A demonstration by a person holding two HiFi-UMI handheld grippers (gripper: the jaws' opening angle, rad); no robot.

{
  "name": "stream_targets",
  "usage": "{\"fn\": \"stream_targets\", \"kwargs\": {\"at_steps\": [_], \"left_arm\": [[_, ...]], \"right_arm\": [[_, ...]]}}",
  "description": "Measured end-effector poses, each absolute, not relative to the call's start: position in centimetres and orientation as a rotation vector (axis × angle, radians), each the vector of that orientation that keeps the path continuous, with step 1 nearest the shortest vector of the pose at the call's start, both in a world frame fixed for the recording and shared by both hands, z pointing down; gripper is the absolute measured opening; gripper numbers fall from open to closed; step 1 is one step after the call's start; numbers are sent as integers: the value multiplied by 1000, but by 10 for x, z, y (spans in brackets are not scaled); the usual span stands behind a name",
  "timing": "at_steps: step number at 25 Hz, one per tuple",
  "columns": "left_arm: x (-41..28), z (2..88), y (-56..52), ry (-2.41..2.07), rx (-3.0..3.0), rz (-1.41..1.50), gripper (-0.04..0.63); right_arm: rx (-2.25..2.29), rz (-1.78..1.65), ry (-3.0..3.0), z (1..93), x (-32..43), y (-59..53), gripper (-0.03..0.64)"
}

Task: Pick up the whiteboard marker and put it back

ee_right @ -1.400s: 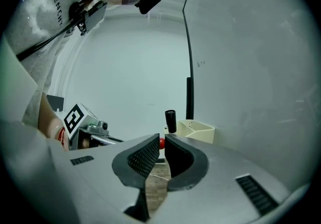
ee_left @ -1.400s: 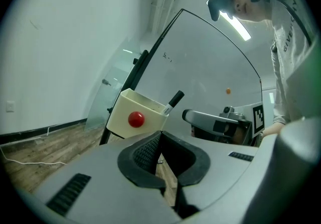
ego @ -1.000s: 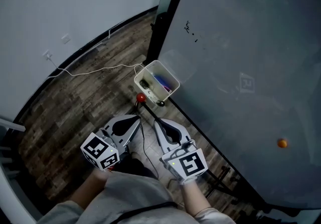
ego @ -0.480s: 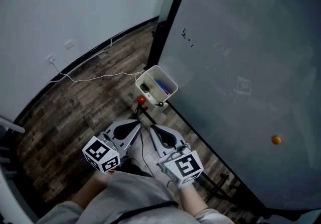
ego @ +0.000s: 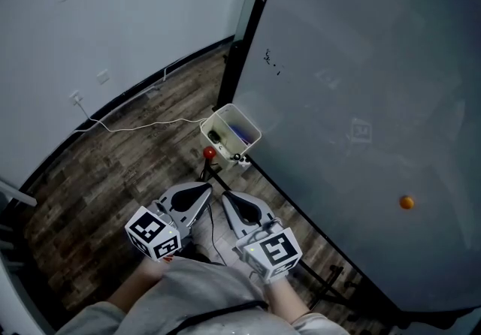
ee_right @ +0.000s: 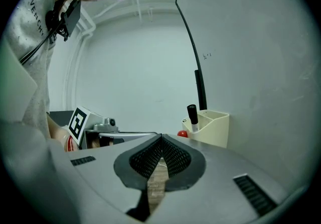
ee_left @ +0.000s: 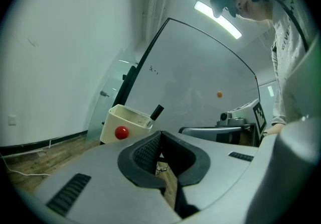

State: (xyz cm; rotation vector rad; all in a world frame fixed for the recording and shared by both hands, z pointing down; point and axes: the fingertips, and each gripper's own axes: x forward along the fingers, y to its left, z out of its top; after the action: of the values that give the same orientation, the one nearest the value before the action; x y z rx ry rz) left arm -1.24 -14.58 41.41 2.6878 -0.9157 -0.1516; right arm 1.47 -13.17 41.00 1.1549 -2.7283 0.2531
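Near white bin [ego: 216, 116]: left claw [ego: 208, 188], right claw [ego: 224, 194] fully closed, empty.

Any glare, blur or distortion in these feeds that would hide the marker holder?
Head view: dim, even light, sharp; no glare on the whiteboard, holder plain to see. Left gripper view: strong fisheye bending, black corners, bright ceiling light strip, yet the marker is clear. Right gripper view: same fisheye and dark rim, marker and holder crisp.

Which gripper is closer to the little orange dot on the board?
Right. The right hand-held gripper sits on the side toward the whiteboard, down-left of the orange dot in the head view. The left hand-held gripper is beside it, farther from the dot.
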Motion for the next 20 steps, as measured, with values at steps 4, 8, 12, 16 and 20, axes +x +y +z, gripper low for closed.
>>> {"fn": "stream_targets", "kwargs": {"at_steps": [4, 8, 12, 16, 20], "left_arm": [[-12, 412, -143, -913, 2698, -160, 15], [-13, 410, -141, -918, 2704, -162, 15], [-12, 411, -137, -912, 2714, -165, 15], [-10, 410, -134, -912, 2708, -155, 15], [-8, 410, -127, -903, 2705, -153, 15]], "right_arm": [[1158, 246, -2768, 406, 14, -128, 20], [1142, 250, -2797, 407, 13, -124, 18], [1159, 239, -2802, 407, 14, -123, 18], [1168, 280, -2764, 408, 16, -119, 18], [1164, 290, -2769, 408, 16, -113, 20]]}}
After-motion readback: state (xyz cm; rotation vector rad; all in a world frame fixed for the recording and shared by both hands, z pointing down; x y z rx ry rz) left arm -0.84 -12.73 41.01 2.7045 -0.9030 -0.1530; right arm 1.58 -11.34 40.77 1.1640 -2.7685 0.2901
